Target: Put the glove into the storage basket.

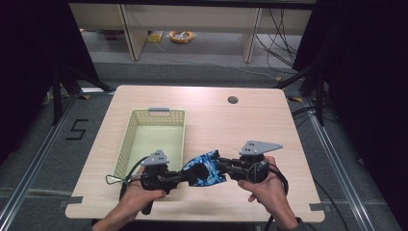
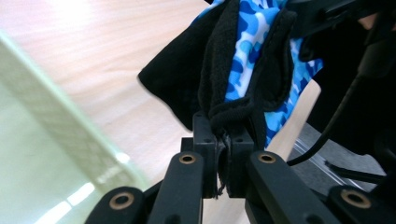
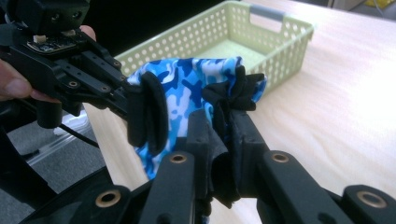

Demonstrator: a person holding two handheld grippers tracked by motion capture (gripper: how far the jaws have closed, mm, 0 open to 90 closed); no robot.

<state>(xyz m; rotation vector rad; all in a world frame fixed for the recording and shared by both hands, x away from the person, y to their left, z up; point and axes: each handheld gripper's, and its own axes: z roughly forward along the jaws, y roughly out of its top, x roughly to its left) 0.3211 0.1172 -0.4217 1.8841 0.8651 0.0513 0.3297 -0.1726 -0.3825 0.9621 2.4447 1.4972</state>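
A small piece of blue camouflage cloth (image 1: pixel 208 168) with black trim hangs stretched between the two claws, lifted just above the near part of the table (image 1: pixel 231 125). The left claw (image 1: pixel 185 176) has its jaws pinched tight on the black edge at one end; in the left gripper view the trim is bunched between the closed jaws (image 2: pixel 227 116). The right claw (image 1: pixel 220 164) clamps the opposite end, its jaws narrow around a wad of black hem (image 3: pixel 231 95). It looks like a small garment, though the folds make that hard to tell. A pale green basket (image 1: pixel 126 139) sits on the table just beyond the left claw, close to the cloth but apart from it.
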